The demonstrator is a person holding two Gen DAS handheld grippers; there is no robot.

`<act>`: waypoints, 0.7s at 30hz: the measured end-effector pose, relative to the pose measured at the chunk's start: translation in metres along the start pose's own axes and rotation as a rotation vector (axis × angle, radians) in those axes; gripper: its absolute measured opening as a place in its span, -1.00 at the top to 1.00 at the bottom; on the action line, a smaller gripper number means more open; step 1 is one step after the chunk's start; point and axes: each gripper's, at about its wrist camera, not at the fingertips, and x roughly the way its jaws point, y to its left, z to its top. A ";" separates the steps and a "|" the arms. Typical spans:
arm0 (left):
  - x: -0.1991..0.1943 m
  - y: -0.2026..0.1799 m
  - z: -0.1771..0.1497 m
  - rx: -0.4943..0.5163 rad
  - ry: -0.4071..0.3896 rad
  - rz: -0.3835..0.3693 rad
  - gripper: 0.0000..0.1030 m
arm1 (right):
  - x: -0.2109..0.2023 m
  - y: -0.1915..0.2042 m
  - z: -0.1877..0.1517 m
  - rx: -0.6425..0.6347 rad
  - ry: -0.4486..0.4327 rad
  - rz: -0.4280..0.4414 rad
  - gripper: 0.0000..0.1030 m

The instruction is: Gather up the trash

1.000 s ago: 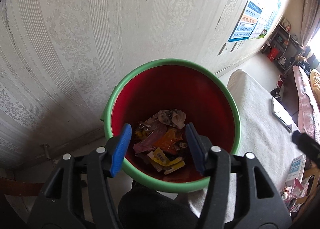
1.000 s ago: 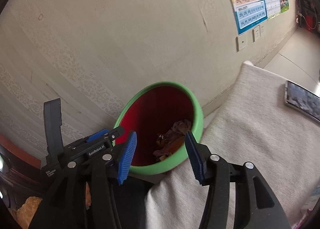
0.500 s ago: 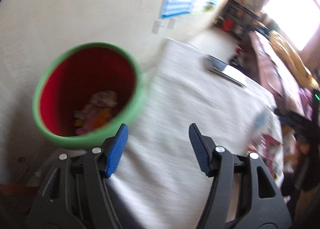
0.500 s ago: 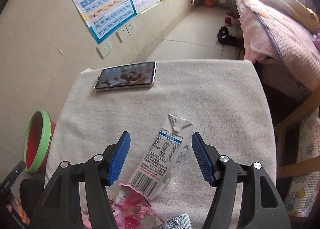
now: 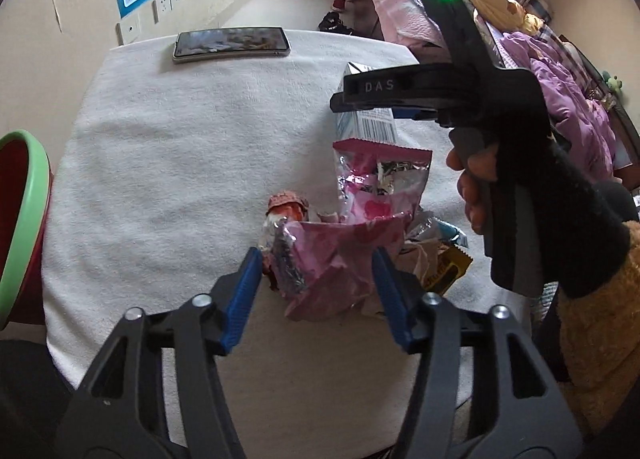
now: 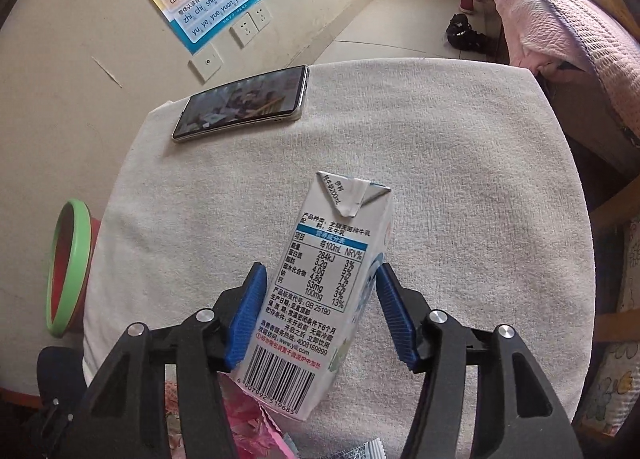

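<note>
A white milk carton (image 6: 320, 291) lies on the towel-covered table (image 6: 460, 187), between the open jaws of my right gripper (image 6: 318, 313); the blue pads stand on either side of it, apart. The carton also shows in the left wrist view (image 5: 366, 125), partly behind the right gripper's body. My left gripper (image 5: 316, 295) is open around a crumpled pink wrapper (image 5: 340, 259). Behind it lie a pink foil bag (image 5: 380, 175) and a small red wrapper (image 5: 286, 207). The red bin with green rim (image 5: 24, 219) stands at the table's left edge, also in the right wrist view (image 6: 68, 267).
A phone (image 6: 244, 101) lies at the table's far left corner. More wrappers, one yellow (image 5: 444, 271), lie right of the pink one. A bed with pink bedding (image 6: 560, 27) stands to the right. The wall with posters and sockets (image 6: 248, 25) is behind.
Both grippers swung away from the bin to the table. The right one closed in around the milk carton; the left one came to the pink wrapper pile.
</note>
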 end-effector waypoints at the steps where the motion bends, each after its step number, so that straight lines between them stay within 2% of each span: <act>1: 0.000 0.002 0.000 -0.005 0.003 -0.009 0.22 | -0.001 0.000 0.001 0.001 -0.005 0.006 0.08; 3: -0.002 0.007 0.001 -0.016 0.002 -0.024 0.41 | -0.004 0.000 0.002 0.008 -0.019 0.022 0.18; 6: -0.013 0.014 0.000 -0.052 -0.026 -0.056 0.55 | -0.011 0.000 0.004 0.017 -0.051 0.050 0.24; 12: -0.047 0.037 0.005 -0.128 -0.134 -0.054 0.55 | -0.023 0.002 0.006 0.016 -0.094 0.065 0.24; 17: -0.069 0.075 0.003 -0.223 -0.205 0.045 0.55 | -0.019 0.006 0.004 -0.002 -0.077 0.063 0.24; 21: -0.066 0.110 -0.008 -0.301 -0.184 0.154 0.55 | -0.012 0.011 0.002 -0.025 -0.055 0.049 0.24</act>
